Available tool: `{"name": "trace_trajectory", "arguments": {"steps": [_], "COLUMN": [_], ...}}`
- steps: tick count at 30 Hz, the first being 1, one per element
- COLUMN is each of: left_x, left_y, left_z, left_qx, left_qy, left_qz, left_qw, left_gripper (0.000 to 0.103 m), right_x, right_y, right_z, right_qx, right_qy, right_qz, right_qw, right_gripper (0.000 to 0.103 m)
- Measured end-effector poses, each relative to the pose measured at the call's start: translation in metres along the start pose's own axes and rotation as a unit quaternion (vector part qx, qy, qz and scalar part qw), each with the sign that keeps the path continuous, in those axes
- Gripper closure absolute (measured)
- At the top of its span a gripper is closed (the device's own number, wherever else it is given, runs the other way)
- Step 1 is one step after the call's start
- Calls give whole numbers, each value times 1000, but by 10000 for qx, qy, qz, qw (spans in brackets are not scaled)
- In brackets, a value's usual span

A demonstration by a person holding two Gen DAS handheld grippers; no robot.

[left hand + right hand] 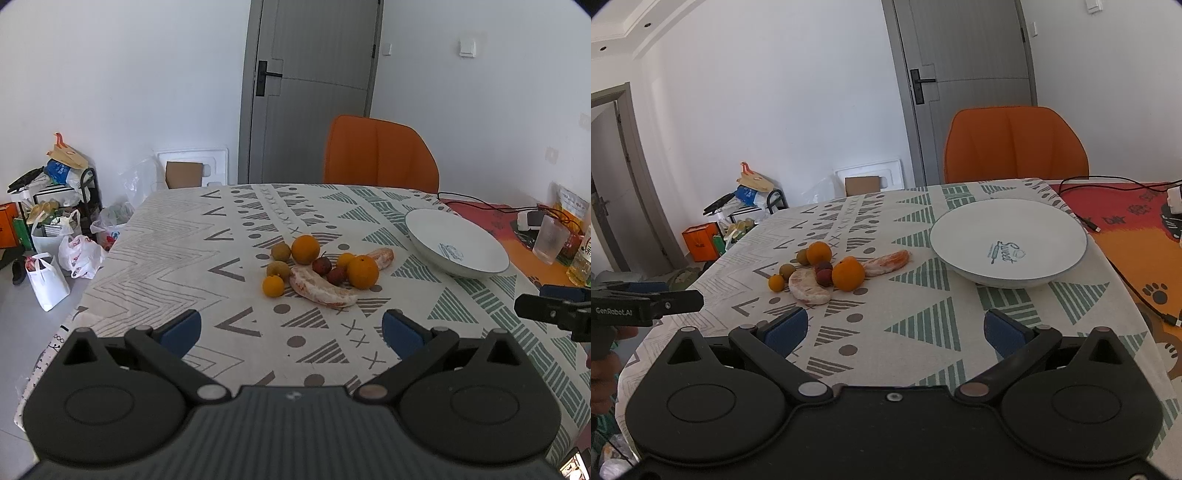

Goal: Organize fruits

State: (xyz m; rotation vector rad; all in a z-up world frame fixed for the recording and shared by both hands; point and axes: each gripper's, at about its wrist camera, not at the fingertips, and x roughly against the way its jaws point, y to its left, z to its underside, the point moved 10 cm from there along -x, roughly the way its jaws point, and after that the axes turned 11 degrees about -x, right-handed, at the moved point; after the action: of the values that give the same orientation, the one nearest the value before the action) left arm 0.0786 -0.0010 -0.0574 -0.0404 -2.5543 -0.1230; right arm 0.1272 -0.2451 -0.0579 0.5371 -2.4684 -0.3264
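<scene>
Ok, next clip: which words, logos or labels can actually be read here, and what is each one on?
"Sweet": blue script inside the white ceramic bowl, with a small line under it too small to read.
"GenRobot.AI": white print on the black body of the left gripper, seen from the right wrist view.
Red and orange printed mat: dark characters, too blurred to read.
Yellow packet by the wall: print unreadable.
White plastic shopping bag on the floor: red marks, unreadable.
</scene>
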Motion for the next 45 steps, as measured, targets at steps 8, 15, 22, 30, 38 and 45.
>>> {"name": "trace_trajectory", "arguments": {"steps": [8, 15, 22, 30, 38, 45], "left_x": [4, 5, 2, -8, -16, -34], "left_y": [6, 7, 2, 4, 2, 5], "left_z": [-2, -3, -4, -8, -19, -20], "left_qx": [51, 90, 111, 135, 128, 232], "left_qy": [-60, -101, -117, -177, -348, -333], "left_qz": [2, 9, 75, 79, 76, 127], "left_qw": [10000, 9999, 9998, 9997, 9993, 9991], "left_gripper": [0, 0, 0, 0, 0, 5], "right_x": [-1, -2, -5, -7, -20, -37], "right_y": [0, 3, -2, -6, -11, -7], "right_z": [-1, -1, -1, -12, -14, -12], "right_qx": [-4, 60, -61, -100, -309, -343], "right_qy": [-17, -44, -40, -186, -182, -45], "right_qz": [15, 63, 19, -77, -152, -261], "right_qw": [10000, 10000, 10000, 9997, 9992, 9991], "right_gripper": [0, 0, 0, 0, 0, 2]}}
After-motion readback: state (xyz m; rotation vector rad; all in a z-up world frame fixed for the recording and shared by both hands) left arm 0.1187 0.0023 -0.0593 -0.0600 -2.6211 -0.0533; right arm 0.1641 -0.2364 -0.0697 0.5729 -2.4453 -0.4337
